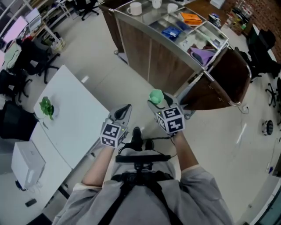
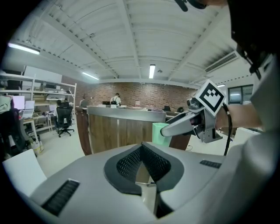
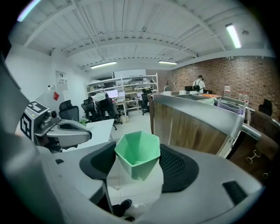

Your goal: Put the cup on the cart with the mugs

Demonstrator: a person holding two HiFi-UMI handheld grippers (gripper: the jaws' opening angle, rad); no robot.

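Observation:
A green faceted cup sits upright between the pads of my right gripper, which is shut on it; the right gripper view shows the cup from above its open mouth. My left gripper is held beside it at the left, jaws together and holding nothing. The cart, with wood sides and a steel top, stands ahead across bare floor. White mugs stand on its far end. In the left gripper view the cup shows in front of the cart.
A white table with a small green plant lies at the left. The cart's top has bins with orange, blue and purple things. A dark brown panel adjoins the cart's right end. Office chairs stand far left.

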